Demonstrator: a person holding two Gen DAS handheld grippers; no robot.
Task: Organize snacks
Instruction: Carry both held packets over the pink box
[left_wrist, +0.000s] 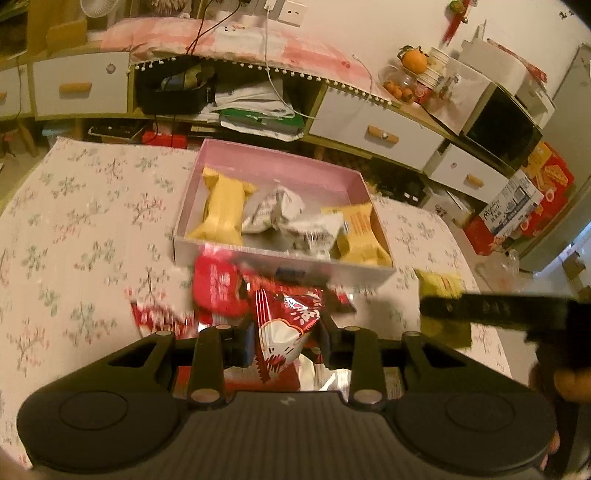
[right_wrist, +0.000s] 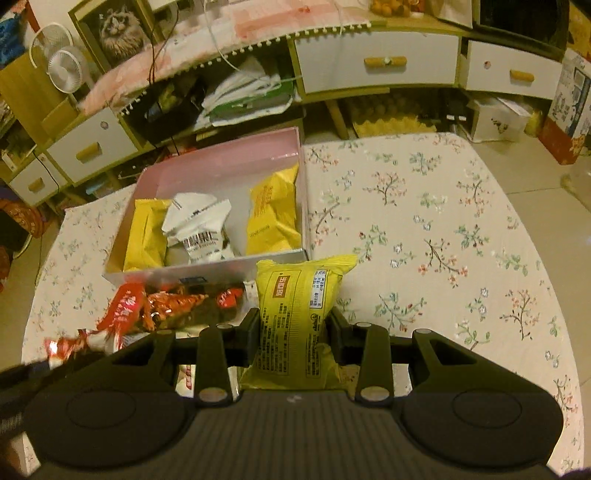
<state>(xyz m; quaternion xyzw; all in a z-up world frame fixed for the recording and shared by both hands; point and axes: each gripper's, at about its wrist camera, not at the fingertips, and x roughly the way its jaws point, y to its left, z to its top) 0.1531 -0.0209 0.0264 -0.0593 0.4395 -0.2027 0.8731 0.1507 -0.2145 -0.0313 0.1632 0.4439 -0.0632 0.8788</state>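
Observation:
A pink-lined box (left_wrist: 295, 173) (right_wrist: 229, 162) sits on the floral table and holds two yellow snack packs (left_wrist: 221, 206) (right_wrist: 273, 218) and a white crumpled pack (left_wrist: 280, 214) (right_wrist: 199, 225). My left gripper (left_wrist: 284, 339) is shut on a red-and-white snack packet (left_wrist: 284, 332), just in front of the box. My right gripper (right_wrist: 293, 332) is shut on a yellow snack pack (right_wrist: 295, 314), near the box's front right corner. Red snack packets (left_wrist: 218, 284) (right_wrist: 162, 306) lie piled against the box's front wall. The right gripper shows as a dark bar (left_wrist: 498, 310) in the left wrist view.
The floral tablecloth (right_wrist: 424, 229) (left_wrist: 74, 221) spreads to both sides of the box. Behind the table stands a low cabinet with white drawers (right_wrist: 376, 62) (left_wrist: 376, 118), cluttered shelves, fans (right_wrist: 62, 70) and fruit (left_wrist: 413, 61). Cartons (left_wrist: 517, 206) stand on the floor at the right.

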